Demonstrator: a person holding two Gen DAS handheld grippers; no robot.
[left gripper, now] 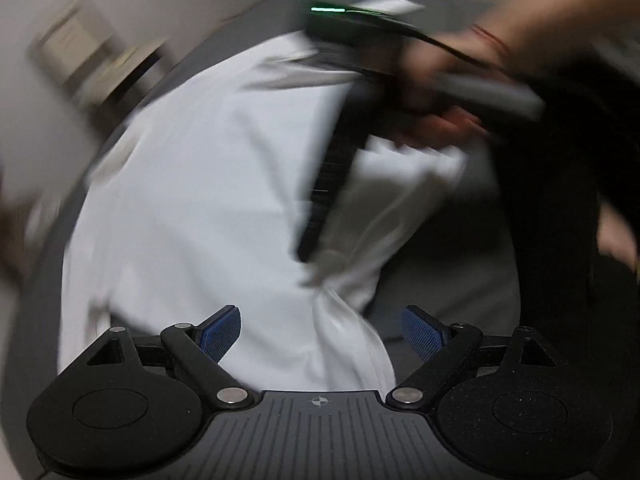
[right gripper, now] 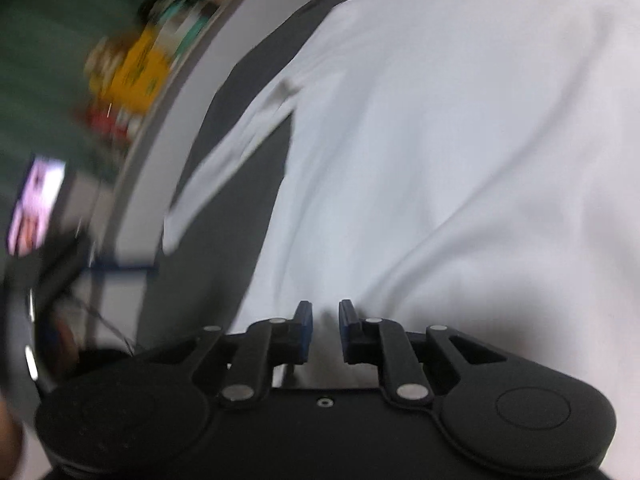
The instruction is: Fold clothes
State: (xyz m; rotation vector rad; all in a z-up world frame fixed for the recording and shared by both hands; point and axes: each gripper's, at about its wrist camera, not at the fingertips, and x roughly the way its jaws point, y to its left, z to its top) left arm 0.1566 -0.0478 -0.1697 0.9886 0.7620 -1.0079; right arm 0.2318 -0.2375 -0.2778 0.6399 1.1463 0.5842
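A white garment (left gripper: 192, 200) lies spread on the grey table (left gripper: 452, 256). Low over its near edge my left gripper (left gripper: 322, 332) stands open, the blue pads (left gripper: 222, 332) wide apart, with cloth under the gap. In the left wrist view a hand (left gripper: 440, 68) holds my right gripper (left gripper: 310, 254), which points down onto the garment; a fold of cloth rises beside it. The right wrist view shows the right gripper (right gripper: 325, 316) nearly closed on the white garment (right gripper: 440, 140), and creases run out from its narrow gap. The picture is blurred.
The grey table (right gripper: 240, 220) ends at a curved pale rim on the left of the right wrist view. Beyond it are a yellow packet (right gripper: 140, 68) and a lit screen (right gripper: 36, 204). A person in dark clothing (left gripper: 560, 200) stands at the right.
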